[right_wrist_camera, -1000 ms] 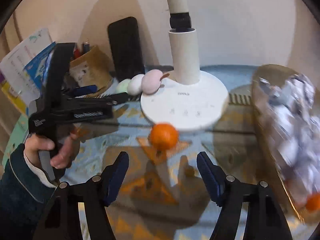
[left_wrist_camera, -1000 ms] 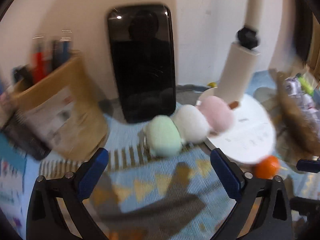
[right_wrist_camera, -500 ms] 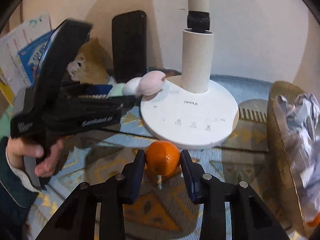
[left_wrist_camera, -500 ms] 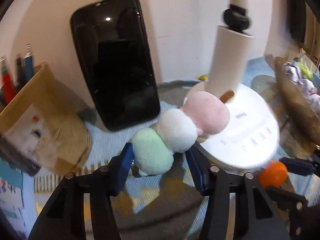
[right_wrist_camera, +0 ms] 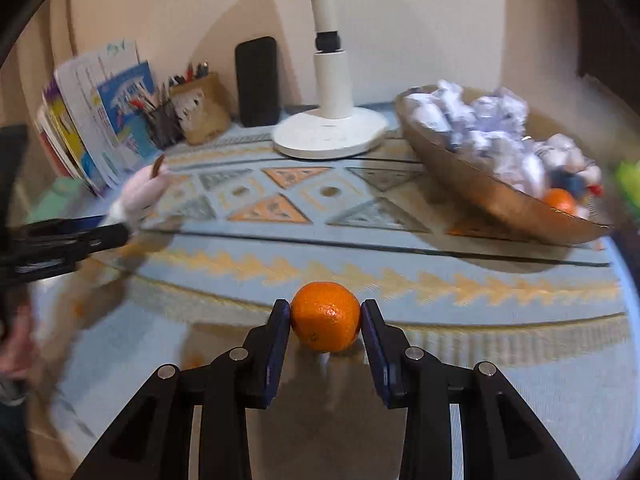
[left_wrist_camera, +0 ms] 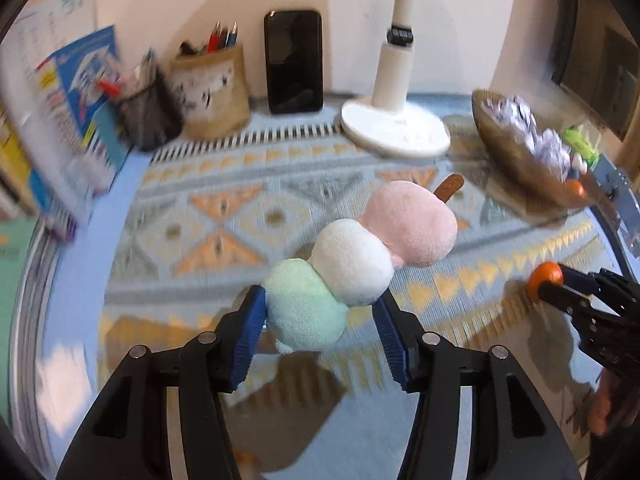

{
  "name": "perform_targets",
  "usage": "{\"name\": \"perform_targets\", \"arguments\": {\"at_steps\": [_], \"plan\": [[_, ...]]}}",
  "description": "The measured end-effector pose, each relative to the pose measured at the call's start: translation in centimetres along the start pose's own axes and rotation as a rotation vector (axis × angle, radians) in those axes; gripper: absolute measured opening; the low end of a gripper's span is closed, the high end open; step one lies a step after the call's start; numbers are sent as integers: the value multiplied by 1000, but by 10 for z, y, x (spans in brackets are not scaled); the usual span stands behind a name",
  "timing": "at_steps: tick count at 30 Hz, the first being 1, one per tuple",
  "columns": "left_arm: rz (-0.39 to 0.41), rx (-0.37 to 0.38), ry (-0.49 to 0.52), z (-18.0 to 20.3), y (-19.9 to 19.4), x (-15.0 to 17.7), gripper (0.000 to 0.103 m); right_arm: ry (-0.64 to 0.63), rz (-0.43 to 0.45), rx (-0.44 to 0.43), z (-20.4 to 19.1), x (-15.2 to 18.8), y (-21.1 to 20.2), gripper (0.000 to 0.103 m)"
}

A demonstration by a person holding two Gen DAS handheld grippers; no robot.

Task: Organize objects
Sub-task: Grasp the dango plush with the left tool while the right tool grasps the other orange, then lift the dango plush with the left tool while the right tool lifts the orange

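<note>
Left hand-held gripper (left_wrist_camera: 320, 320) pinches only the green end of the plush dango (left_wrist_camera: 356, 256), which could droop and slip; right hand-held gripper (right_wrist_camera: 325, 332) squeezes the orange (right_wrist_camera: 325, 316), which could roll off the tabletop (right_wrist_camera: 500, 360).

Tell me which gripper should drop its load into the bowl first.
Right, probably. The right gripper grips the orange, and the brown bowl, already holding another orange, sits on its side. The left gripper holds the plush dango, farther away.

No text can be read; the print on the blurred booklets (right_wrist_camera: 96, 116) is illegible.
</note>
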State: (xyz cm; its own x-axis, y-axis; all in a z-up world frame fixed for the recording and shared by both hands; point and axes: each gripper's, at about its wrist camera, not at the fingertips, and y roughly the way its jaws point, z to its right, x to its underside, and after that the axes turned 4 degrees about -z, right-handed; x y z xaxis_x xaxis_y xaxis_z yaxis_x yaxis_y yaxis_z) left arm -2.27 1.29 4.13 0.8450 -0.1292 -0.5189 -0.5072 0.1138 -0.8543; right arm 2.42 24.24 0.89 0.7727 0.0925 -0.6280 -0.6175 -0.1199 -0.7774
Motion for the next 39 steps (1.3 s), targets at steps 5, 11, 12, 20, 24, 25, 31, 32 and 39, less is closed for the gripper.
{"name": "perform_targets", "arguments": {"at_steps": [5,11,12,20,24,25,31,32,39], "plan": [[-49,-70,-74,22,12,21,58,-44,69,63,-5,7,-12,35],[-137,130,-139,35,1,29,91,69,23,18,19,9,-10,35],[-145,189,-134,37,-3,30,91,80,25,13,22,9,-11,35],[-187,271,-13,29,-7,39,91,22,23,41,9,10,-10,35],[-130,216,-86,-3,0,24,92,21,13,49,8,10,-7,43],[-116,205,-97,-7,7,19,92,37,10,54,11,9,-7,49],[-64,14,14,14,48,3,89,82,55,36,20,8,-17,91],[-57,-6,32,19,49,5,88,81,52,31,20,8,-16,91],[45,-19,45,31,39,14,49,112,-40,78,23,3,3,91]]}}
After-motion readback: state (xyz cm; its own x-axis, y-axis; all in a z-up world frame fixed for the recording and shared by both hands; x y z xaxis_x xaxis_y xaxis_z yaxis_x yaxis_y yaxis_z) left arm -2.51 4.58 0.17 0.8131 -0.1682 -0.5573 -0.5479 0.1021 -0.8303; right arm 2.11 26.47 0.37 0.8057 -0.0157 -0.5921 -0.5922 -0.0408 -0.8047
